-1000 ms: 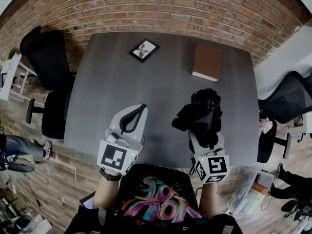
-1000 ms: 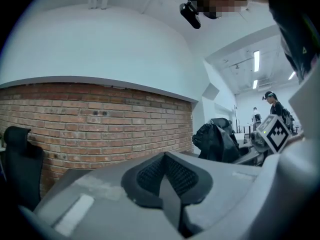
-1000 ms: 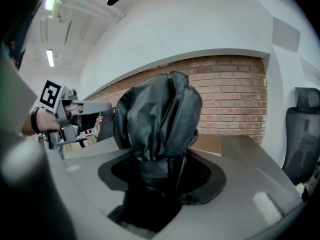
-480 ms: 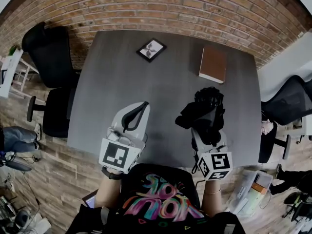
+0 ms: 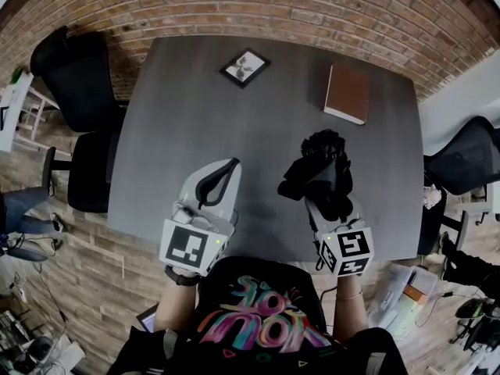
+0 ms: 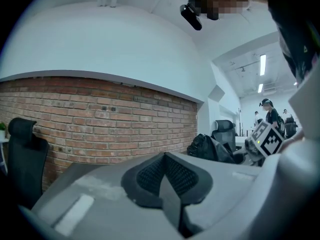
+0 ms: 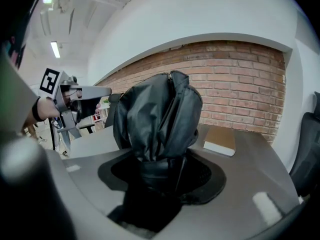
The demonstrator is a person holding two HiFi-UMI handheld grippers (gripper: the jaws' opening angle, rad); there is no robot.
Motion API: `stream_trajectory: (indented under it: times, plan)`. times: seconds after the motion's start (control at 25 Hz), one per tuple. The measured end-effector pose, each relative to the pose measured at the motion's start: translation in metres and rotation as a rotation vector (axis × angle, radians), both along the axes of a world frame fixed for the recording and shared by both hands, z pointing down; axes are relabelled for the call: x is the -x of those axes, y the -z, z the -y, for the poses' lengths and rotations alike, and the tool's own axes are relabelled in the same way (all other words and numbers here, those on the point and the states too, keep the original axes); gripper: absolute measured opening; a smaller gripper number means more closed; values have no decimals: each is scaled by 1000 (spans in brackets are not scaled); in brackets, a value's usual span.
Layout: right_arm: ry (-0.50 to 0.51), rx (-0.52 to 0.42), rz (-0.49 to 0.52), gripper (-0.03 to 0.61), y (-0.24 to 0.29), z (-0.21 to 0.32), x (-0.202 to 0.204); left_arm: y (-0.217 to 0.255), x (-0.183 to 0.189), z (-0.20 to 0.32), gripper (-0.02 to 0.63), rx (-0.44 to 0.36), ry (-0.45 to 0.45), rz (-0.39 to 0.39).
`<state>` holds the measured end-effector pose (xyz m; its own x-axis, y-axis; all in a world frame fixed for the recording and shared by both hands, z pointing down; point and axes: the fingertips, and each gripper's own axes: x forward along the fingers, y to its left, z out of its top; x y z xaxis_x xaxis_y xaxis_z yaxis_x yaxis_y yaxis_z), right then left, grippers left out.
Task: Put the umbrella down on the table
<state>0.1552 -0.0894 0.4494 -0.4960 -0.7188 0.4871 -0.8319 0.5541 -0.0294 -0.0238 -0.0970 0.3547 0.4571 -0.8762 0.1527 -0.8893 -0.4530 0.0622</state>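
A folded black umbrella [image 5: 318, 169] juts forward from my right gripper [image 5: 326, 195], whose jaws are shut on its lower end over the near right part of the dark grey table [image 5: 180, 131]. The right gripper view shows the umbrella [image 7: 157, 116] bunched and standing up from between the jaws of that gripper [image 7: 161, 170]. I cannot tell whether it touches the tabletop. My left gripper [image 5: 226, 170] hovers at the near left of the table, shut and empty, its pads [image 6: 150, 173] pressed together. The umbrella [image 6: 209, 147] also shows at the right of the left gripper view.
A small framed picture [image 5: 244, 67] lies at the far middle of the table and a brown book [image 5: 348, 94] at the far right. A brick wall [image 5: 258, 6] runs behind. Black office chairs stand at the left [image 5: 74, 84] and right [image 5: 469, 158]. A person [image 6: 270, 115] stands far off.
The right gripper has sunk a little toward the table with the umbrella still in its jaws. The left gripper has drifted slightly and stays shut.
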Motion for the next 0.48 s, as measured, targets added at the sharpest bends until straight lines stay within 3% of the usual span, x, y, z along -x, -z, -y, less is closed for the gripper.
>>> stream_trajectory:
  times: [0.48]
  plan:
    - [128,130,-118,250,-69,6,14,-21,-9,3,2,52,-5,0]
